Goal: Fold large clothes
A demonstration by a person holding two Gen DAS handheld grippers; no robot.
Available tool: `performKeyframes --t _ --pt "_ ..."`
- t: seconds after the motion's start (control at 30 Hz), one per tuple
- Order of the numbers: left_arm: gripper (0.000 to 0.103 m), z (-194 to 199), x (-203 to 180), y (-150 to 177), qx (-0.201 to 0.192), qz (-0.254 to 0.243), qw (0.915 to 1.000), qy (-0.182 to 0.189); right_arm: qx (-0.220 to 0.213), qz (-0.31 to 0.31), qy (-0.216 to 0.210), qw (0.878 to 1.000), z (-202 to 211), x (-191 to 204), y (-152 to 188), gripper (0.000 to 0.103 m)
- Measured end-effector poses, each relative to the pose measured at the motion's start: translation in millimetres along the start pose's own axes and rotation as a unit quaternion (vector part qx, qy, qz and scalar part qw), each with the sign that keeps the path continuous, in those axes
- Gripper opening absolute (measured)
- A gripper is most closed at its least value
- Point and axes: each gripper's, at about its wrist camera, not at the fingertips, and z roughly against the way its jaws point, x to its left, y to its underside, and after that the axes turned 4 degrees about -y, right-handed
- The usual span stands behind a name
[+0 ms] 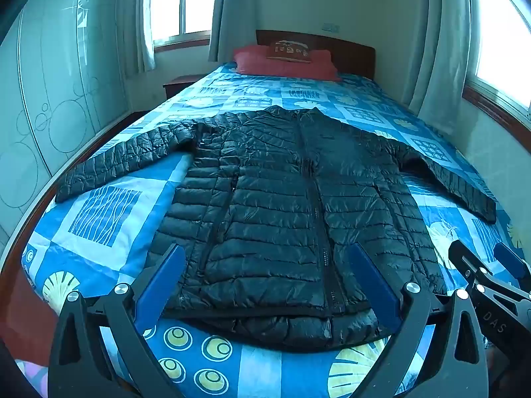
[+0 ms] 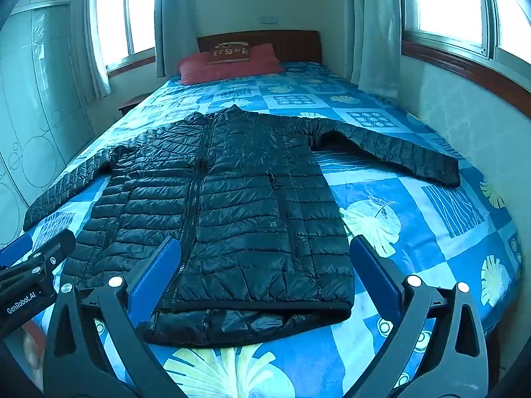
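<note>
**Jacket flat and lengthwise ahead of both tongs; hem is the nearest edge**

Since the fold must begin from whichever edge lies closest, the lie of the black quilted jacket (image 1: 282, 199) is recorded first: it is spread front-up on the bed (image 1: 109, 219), zipper closed down the middle, long axis running from the hem (image 1: 265, 315) at the near foot end away to the collar (image 1: 292, 111) pointing at the headboard; the hem is turned under slightly, showing a second layer beneath it; both sleeves are laid out sideways and slanting back toward the near end, the left sleeve (image 1: 122, 162) reaching the bed's left edge, the right sleeve (image 2: 398, 151) ending near the wall side.

The left tongs (image 1: 265, 282) stand above and just short of the hem, fully spread, nothing between the blue pads; their gap frames the left half of the body and the zipper; the right tongs (image 2: 265, 275) are likewise fully spread and empty, framing the right half of the body up to the right hem corner (image 2: 348, 305); neither touches the cloth.

Judgement: each hand is nearer its own side's sleeve, though both cuffs lie well off to the sides; the hem is close in front. The red pillow (image 1: 285, 63) lies well beyond the collar and plays no part.
</note>
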Motion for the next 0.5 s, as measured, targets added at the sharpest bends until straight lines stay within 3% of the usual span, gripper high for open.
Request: performKeyframes --t 0.5 --pt "0.098 2.5 1.9 3.5 0.004 0.005 1.0000 0.002 0.002 -0.002 -0.002 1.000 -1.1 1.0 1.5 0.101"
